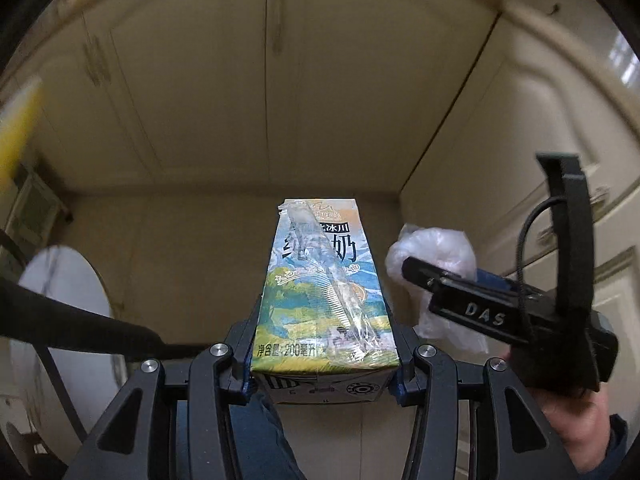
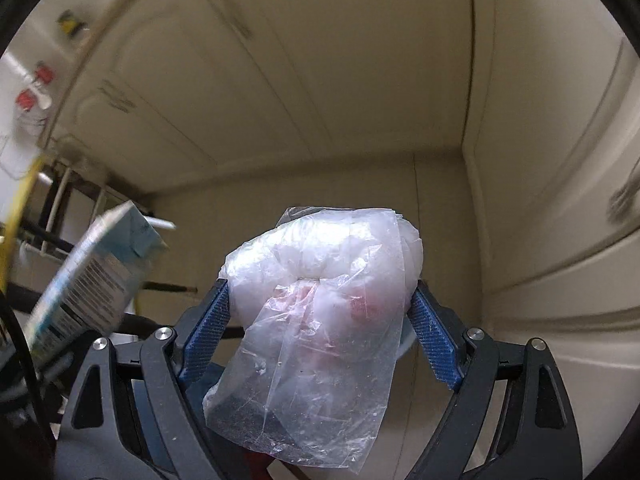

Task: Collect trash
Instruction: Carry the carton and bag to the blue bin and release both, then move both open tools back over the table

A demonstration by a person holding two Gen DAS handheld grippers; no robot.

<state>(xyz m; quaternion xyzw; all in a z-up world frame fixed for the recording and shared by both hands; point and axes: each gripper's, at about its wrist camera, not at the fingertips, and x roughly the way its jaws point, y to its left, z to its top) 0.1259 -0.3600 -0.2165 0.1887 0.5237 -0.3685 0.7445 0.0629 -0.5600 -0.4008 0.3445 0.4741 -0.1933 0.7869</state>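
My left gripper [image 1: 322, 320] is shut on a small milk carton [image 1: 324, 300] printed with a blue and green landscape, a wrapped straw taped along its face. The carton [image 2: 88, 280] also shows at the left of the right wrist view, blurred. My right gripper [image 2: 320, 284] is shut on a crumpled clear plastic bag [image 2: 320, 304] with white and reddish stuff inside; its loose end hangs toward the camera. That bag [image 1: 436, 248] and the right gripper's black body appear at the right of the left wrist view, held by a person's hand [image 1: 568, 412]. Both grippers point steeply down toward a beige floor.
Cream cabinet doors [image 1: 264, 80] stand ahead and on the right, meeting at a corner. A white round object [image 1: 68, 312] sits low at the left. A wire rack [image 2: 60, 200] and a yellow strip [image 1: 16, 132] lie at the far left. The beige floor [image 1: 192, 248] stretches below.
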